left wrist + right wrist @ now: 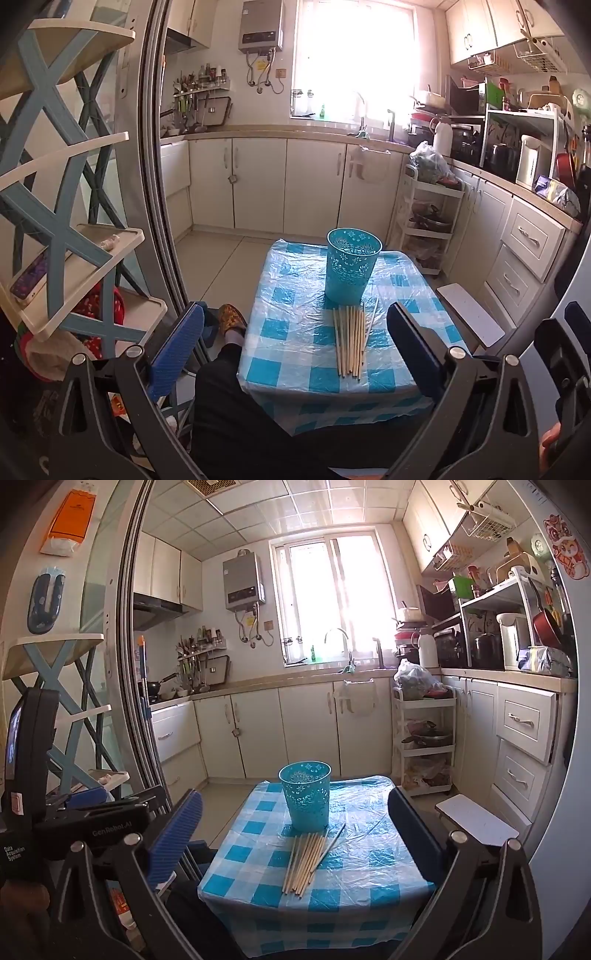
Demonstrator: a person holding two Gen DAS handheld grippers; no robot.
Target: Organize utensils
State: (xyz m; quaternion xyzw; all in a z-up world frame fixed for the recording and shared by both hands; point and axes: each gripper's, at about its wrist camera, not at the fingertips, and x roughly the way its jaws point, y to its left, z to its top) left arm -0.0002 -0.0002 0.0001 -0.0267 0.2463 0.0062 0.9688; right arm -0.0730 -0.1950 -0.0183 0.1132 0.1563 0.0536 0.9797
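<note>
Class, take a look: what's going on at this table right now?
Nothing is being handled yet. A bundle of chopsticks lies flat on the checked table, just in front of an upright teal holder. The left hand-held gripper and right hand-held gripper both hover open above the near edge, holding nothing.

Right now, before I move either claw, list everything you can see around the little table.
chopsticks: roughly ten, pale wood, lying flat in a loose bundle on the table, one angled off to the right side.
holder basket: one, turquoise with cut-out flowers, upright at the table's far end, just beyond the chopsticks.
table: one, blue and white checked cover under clear plastic.
stool: one, white, right of the table.
rolling cart: one, white, three tiers, by the cabinets.
slipper: one, yellow patterned, on the person's foot left of the table.
left claw: open, holding nothing, above the table.
right claw: open, holding nothing.
</note>
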